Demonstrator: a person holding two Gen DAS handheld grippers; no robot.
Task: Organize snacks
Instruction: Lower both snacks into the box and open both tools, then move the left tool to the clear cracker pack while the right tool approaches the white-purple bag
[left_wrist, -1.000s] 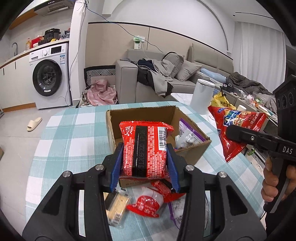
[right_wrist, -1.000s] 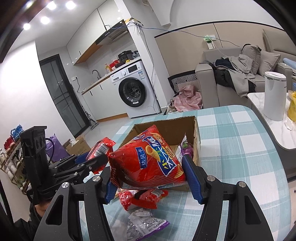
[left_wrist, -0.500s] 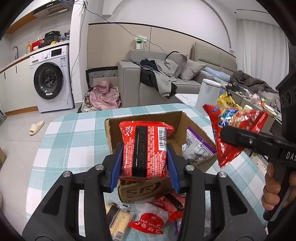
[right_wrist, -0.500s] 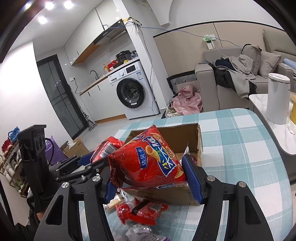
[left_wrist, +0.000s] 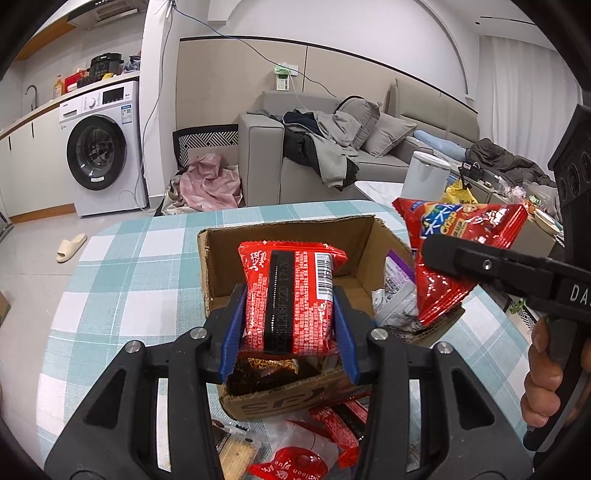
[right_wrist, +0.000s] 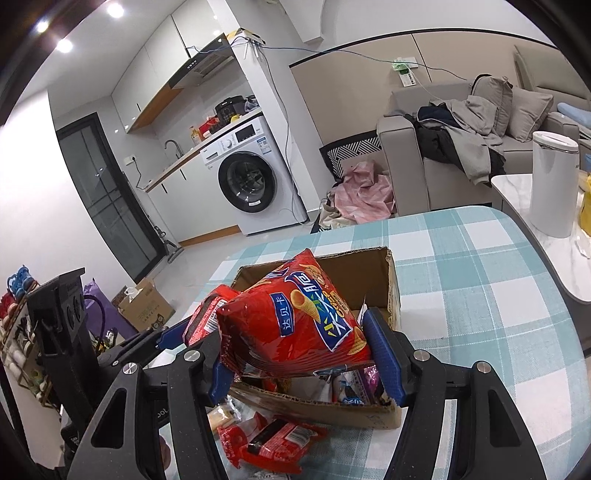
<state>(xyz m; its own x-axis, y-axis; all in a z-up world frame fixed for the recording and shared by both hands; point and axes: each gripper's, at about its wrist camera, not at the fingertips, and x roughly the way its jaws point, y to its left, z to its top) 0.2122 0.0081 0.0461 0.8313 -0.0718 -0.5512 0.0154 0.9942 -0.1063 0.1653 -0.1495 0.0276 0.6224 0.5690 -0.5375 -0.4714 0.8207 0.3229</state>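
Now left tongs (left_wrist: 290, 325) clamp a red noodle pack (left_wrist: 291, 299); right tongs (right_wrist: 301, 360) clamp a puffy red chip bag (right_wrist: 291, 325).

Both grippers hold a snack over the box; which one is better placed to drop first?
Left, probably. The left gripper holds its flat red packet over the brown cardboard box; the right gripper's red chip bag hangs nearer the box's side.

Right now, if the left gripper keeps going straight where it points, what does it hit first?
Probably the inside of the cardboard box: the left gripper, shut on a red snack pack, points down into its open top. Depth is hard to judge.
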